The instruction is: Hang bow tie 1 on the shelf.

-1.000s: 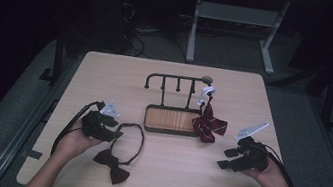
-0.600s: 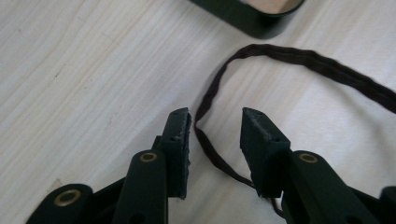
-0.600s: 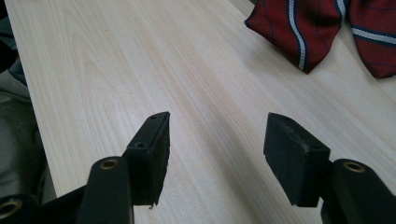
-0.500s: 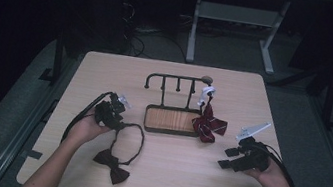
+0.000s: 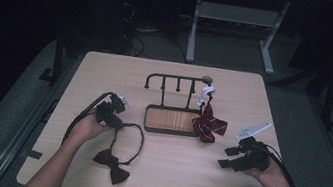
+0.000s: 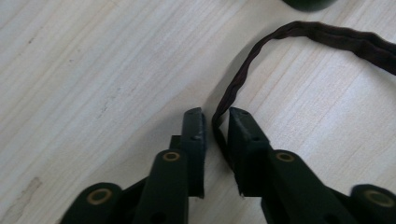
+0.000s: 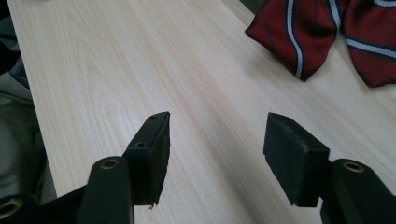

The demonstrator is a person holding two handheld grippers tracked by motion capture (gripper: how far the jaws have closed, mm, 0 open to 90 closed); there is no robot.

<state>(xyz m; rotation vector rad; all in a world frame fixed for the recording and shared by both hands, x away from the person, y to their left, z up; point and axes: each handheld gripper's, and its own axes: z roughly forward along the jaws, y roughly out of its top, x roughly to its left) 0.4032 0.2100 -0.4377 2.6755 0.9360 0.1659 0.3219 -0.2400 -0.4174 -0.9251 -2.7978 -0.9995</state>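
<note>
A dark bow tie lies at the front left of the table, its thin strap looped toward the rack. My left gripper is low over that strap. Its jaws have just been closing, and in the left gripper view the strap runs between them along one pad, with a narrow gap to the other. A red striped bow tie hangs from the rack's right end by a white clip. My right gripper stands open over bare wood, near the striped tie.
A black rack with a wooden base tray stands mid-table. The light wooden table has a front edge close to both forearms. Dark floor, cables and a white desk frame lie beyond.
My left hand moved right and down to the dark tie's strap, and its jaws narrowed around it. The right hand stayed put.
</note>
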